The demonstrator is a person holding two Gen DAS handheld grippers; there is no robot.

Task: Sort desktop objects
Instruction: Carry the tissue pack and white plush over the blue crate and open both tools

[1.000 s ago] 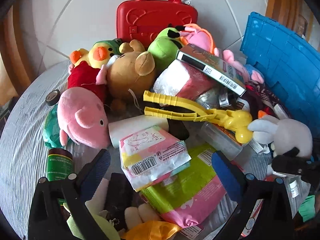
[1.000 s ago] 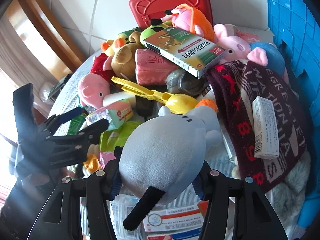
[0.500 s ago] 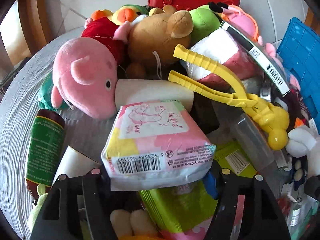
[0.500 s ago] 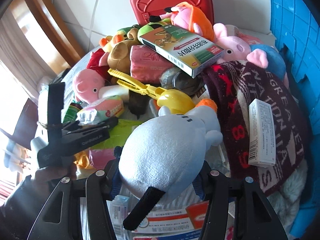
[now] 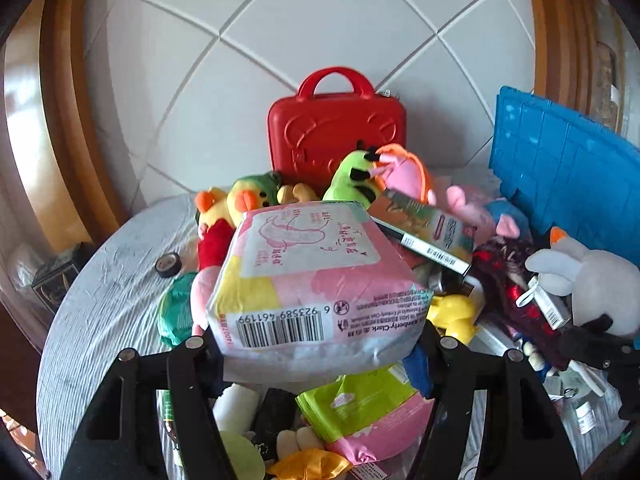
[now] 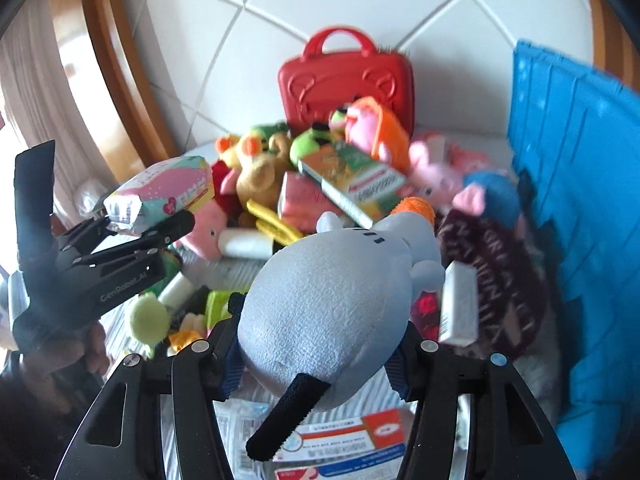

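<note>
The left claw [image 5: 320, 344] clamps a pink-and-yellow soft plastic packet [image 5: 312, 276] — clear of the pile; the right claw [image 6: 316, 356] grips a grey plush toy [image 6: 336, 300].

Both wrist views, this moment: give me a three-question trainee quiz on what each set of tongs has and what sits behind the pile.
1. True or false: the left tongs grip the pink and yellow soft pack.
2. What do the right tongs hold? A) yellow clamp toy B) grey-white plush C) green box
3. Fill in: the upright case behind the pile is coloured ____.

Key: 1 true; 2 B; 3 red.
</note>
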